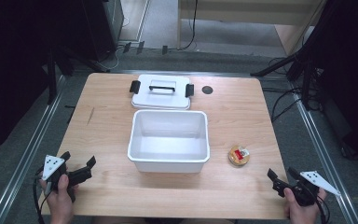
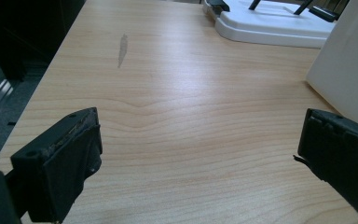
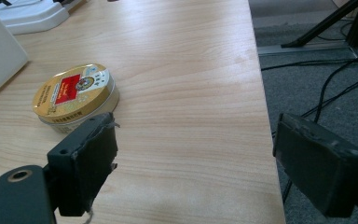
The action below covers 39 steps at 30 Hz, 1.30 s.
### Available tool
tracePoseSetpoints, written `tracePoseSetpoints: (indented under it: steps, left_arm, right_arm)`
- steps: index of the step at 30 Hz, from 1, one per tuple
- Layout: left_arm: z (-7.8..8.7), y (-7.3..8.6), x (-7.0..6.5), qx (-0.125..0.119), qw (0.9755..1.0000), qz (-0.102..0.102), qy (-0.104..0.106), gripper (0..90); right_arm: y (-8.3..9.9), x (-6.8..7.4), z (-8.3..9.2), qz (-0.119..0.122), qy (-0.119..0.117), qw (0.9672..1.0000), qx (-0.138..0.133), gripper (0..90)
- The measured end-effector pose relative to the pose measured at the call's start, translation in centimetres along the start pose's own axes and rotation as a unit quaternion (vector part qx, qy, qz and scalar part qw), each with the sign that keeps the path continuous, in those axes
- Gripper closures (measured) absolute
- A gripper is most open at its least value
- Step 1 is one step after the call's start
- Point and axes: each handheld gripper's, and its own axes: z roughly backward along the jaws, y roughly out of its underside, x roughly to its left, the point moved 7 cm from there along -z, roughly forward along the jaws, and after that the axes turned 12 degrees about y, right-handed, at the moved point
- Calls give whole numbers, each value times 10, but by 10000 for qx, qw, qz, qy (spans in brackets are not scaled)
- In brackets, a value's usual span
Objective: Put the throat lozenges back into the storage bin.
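A white rectangular bin (image 1: 169, 138) stands empty in the middle of the wooden table (image 1: 107, 126). Its white lid (image 1: 161, 91), with a black handle and black clips, lies flat just behind it. A small round gold tin (image 1: 238, 155) with a red label sits to the right of the bin; it lies just ahead and left of my right gripper's jaws in the right gripper view (image 3: 76, 98). My left gripper (image 1: 79, 164) rests open near the front left corner, nothing between its jaws. My right gripper (image 1: 281, 177) is open near the front right corner.
A small dark round hole or cap (image 1: 207, 90) sits in the table top right of the lid. Black stand legs and cables (image 1: 289, 100) lie on the grey floor beyond the right edge. A grey smudge (image 2: 122, 49) marks the table's left side.
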Motion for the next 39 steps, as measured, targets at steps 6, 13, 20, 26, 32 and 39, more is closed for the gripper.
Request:
tracePoseSetpoints:
  steps: [6,13,20,26,32,39]
  left_arm:
    - [0,-1,-1,-64,9999,-95,16,0]
    - [0,-1,-1,-55,10000,-73,4,0]
    - [1,0,-2,-16,9999,-101,11,0]
    - [1,0,-2,-31,10000,-79,15,0]
    - [1,0,-1,-34,10000,-67,22,0]
    - [1,0,-1,-44,10000,-46,37,0]
  right_arm:
    - [1,0,-2,-2,-1,10000,95,141]
    - [0,1,-4,15,-63,9995,310,142]
    - [-10,7,-3,344,379,9960,730,144]
    - [-13,12,-7,682,460,9874,1349,144]
    - [-14,27,-11,1206,351,9715,2009,135]
    - [-17,53,-16,1605,114,9474,2766,0]
